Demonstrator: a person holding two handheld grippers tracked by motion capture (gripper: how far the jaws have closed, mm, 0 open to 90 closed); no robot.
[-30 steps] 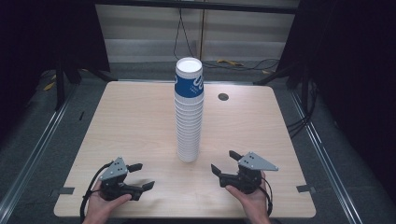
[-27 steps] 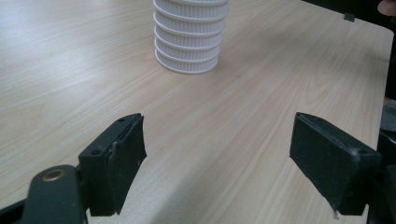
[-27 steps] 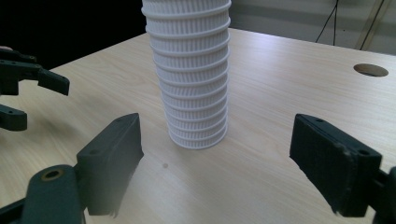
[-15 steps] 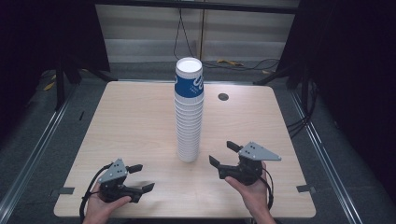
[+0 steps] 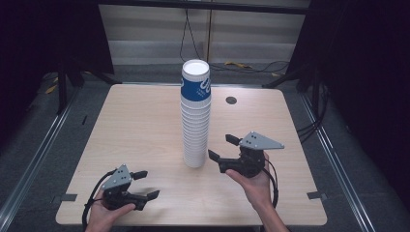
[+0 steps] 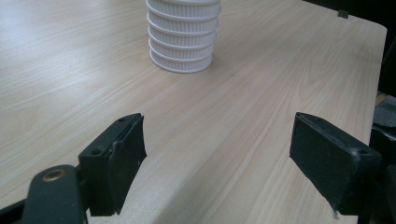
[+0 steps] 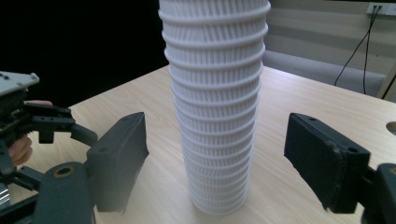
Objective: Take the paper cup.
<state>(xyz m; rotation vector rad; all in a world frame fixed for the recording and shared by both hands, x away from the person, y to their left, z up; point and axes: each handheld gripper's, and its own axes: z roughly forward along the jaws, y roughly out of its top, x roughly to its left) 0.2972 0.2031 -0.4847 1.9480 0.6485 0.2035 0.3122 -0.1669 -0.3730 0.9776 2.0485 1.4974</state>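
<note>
Risk first: the cup stack (image 5: pixel 196 116) is tall and narrow, standing inverted on the table (image 5: pixel 140 125), so a push low down from one jaw arriving before the other would prob tip it over. Cause would be an off-centre approach or closing too fast. Ribbed cups nest tight, so a pinch near the base could also lift several at once or crush the wall (judgement only, nothing touching yet).

Right gripper (image 5: pixel 224 147): jaws spread wide, empty. In the right gripper view the stack (image 7: pixel 215 107) sits ahead of the jaws, roughly centred btwn them, gap on both sides, no contact. Opening looks wider than the stack.

Left gripper (image 5: pixel 145 184): jaws also released wide, holding nothing, low near the table edge. In the left gripper view the stack's base (image 6: pixel 182 46) is well ahead of the jaws, a bit toward the left jaw, well apart.

Top cup has a blue band w/ white print.
</note>
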